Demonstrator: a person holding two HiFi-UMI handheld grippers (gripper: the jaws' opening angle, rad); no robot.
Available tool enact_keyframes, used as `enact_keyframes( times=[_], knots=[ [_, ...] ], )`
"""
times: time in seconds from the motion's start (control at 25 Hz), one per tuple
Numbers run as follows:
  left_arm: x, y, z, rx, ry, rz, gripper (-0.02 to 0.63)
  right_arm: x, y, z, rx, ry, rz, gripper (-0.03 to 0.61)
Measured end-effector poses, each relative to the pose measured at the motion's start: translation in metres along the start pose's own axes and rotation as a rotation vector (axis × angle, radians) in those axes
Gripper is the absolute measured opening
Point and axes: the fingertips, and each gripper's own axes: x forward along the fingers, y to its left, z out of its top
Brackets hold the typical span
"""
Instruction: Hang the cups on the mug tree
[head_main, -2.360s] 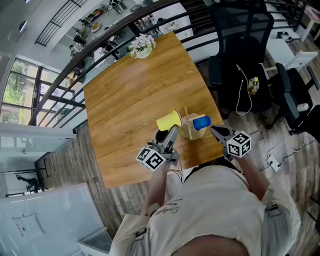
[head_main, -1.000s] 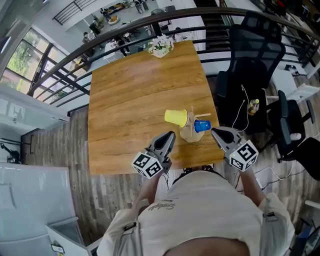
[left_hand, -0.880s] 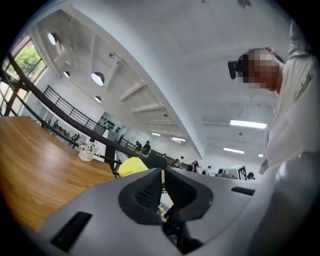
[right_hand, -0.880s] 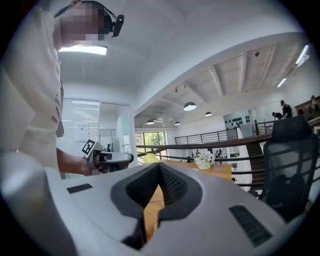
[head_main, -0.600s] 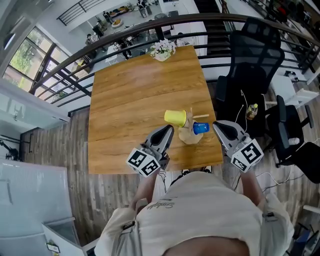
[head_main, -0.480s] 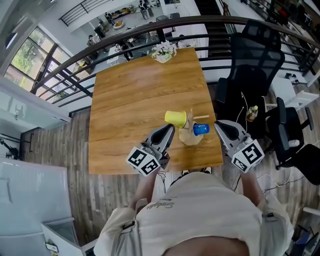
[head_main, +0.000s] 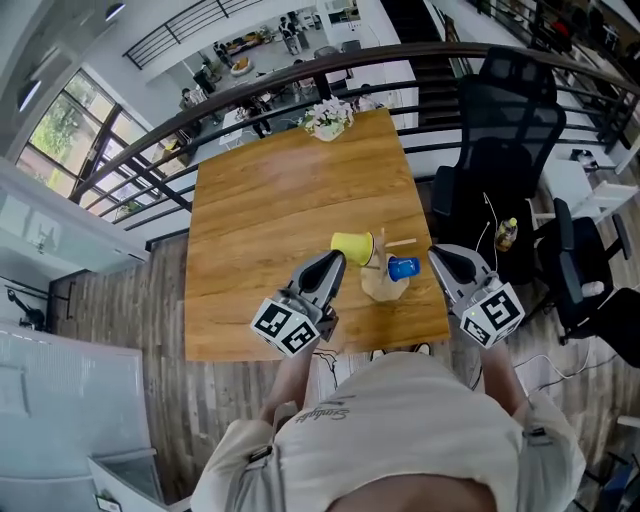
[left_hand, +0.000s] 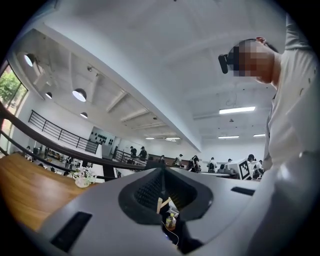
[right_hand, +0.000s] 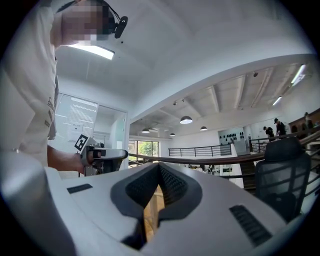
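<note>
Head view: a big brown wooden surface (head_main: 270, 210) fills the middle. A dark railing (head_main: 250, 85) runs along its far edge. A person in a pale shirt (head_main: 400, 440) stands at the near edge. A black chair (head_main: 505, 110) stands on the right side of the surface.

The left hand-held gripper (head_main: 334, 260) is held over the near edge of the surface. It points at the cups. In the left gripper view its two jaws are pressed together, and nothing is between them. The right hand-held gripper (head_main: 436, 254) is held just off the right edge of the surface. In the right gripper view its jaws are pressed together too, and they hold nothing. Both are near the mug tree, one on each side, but they do not touch it.

The wooden mug tree (head_main: 380, 284) stands near the front right corner of the surface. The yellow cup (head_main: 352, 247) is on its left side, lying sideways against the pole, up off the surface. The blue cup (head_main: 404, 268) is on its right side, also lying sideways and touching the tree. It is smaller than the yellow one.

A little pot of white flowers (head_main: 328, 119) sits at the far edge of the surface. A small bottle (head_main: 508, 233) lies on the seat of the chair.
</note>
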Motion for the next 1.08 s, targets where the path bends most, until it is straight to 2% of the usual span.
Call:
enact_keyframes(
  times=[0.2,0.36,0.68,0.88,1.08],
  knots=[
    [0.002,-0.004,0.005,0.014,-0.011,-0.019,0.028,-0.001,0.003,-0.002,0.002,-0.003,-0.003,-0.006],
    [0.003,-0.007,-0.002,-0.018,-0.025,-0.039,0.028,-0.003,-0.001,-0.004,0.012,-0.011,-0.018,-0.005],
    [-0.003,-0.011,-0.009,0.009,-0.009,-0.024,0.028,-0.005,-0.003,-0.008,-0.014,0.007,-0.016,-0.006],
    [-0.009,-0.010,-0.015,-0.013,-0.010,-0.004,0.028,-0.006,-0.006,-0.011,0.004,0.004,-0.028,-0.006],
    [-0.007,-0.006,-0.011,-0.003,-0.013,0.001,0.028,0.001,-0.008,-0.007,-0.022,-0.002,-0.024,-0.005]
  ],
)
